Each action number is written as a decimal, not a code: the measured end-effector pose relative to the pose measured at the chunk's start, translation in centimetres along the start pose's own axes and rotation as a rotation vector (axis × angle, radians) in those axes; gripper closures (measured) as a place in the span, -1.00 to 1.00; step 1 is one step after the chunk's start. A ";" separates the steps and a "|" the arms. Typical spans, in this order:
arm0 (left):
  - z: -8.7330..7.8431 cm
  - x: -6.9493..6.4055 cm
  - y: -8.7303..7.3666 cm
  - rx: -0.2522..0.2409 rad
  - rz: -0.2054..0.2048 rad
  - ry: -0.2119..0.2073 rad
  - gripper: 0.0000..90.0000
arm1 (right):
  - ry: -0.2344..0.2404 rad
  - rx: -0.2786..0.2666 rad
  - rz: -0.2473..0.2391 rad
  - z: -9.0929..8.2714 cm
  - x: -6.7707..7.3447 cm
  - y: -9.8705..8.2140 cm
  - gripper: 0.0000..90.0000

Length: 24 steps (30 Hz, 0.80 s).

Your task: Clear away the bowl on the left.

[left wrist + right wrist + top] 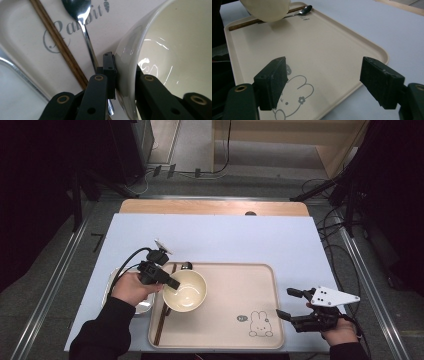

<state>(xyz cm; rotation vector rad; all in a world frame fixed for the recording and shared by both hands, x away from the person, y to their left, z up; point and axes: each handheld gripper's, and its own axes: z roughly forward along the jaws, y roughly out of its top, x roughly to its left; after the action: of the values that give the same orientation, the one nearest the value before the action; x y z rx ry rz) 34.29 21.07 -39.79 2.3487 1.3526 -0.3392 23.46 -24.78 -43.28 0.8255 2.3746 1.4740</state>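
Nearest the camera in the high view are two sleeved forearms, one hand on each gripper. The right gripper [290, 303] sits at the tray's right edge with its jaws spread wide and nothing between them; in the right gripper view both pads stand apart over the printed rabbit [294, 100]. One beige tray [225, 340] lies on the blue table [225, 235], its long axis running left to right. Farther in, the left gripper [172, 283] is clamped narrowly on the left rim of one cream bowl [186, 291]; the left gripper view shows one jaw outside the wall and one inside. The bowl's mouth faces upward and is tipped slightly; in the right gripper view it appears raised off the tray's left part. Under and beside it lie one pair of brown chopsticks [164, 312], long axis near to far along the tray's left edge, and one spoon [83, 27], bowl end pointing far. One metal dish [142, 306] rests just left of the tray.
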 end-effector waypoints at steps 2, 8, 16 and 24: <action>0.4 -0.2 0.1 0.019 0.008 -0.013 0.86 | -0.001 -0.001 0.001 0.0 0.0 0.0 -0.50; 1.6 -1.0 0.4 0.054 0.051 0.004 0.87 | 0.001 0.008 -0.010 0.1 0.0 0.0 -0.50; 2.6 -1.1 0.7 0.061 0.049 0.009 0.84 | 0.006 0.010 -0.008 0.1 0.0 0.0 -0.50; 3.4 -0.6 0.8 0.082 0.049 0.011 0.84 | 0.008 0.004 -0.006 -0.1 0.1 0.0 -0.50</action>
<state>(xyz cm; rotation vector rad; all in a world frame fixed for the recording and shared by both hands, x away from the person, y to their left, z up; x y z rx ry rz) 34.67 18.66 -42.36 2.4500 1.3065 -0.3736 23.36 -24.79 -43.26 0.8146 2.3847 1.4730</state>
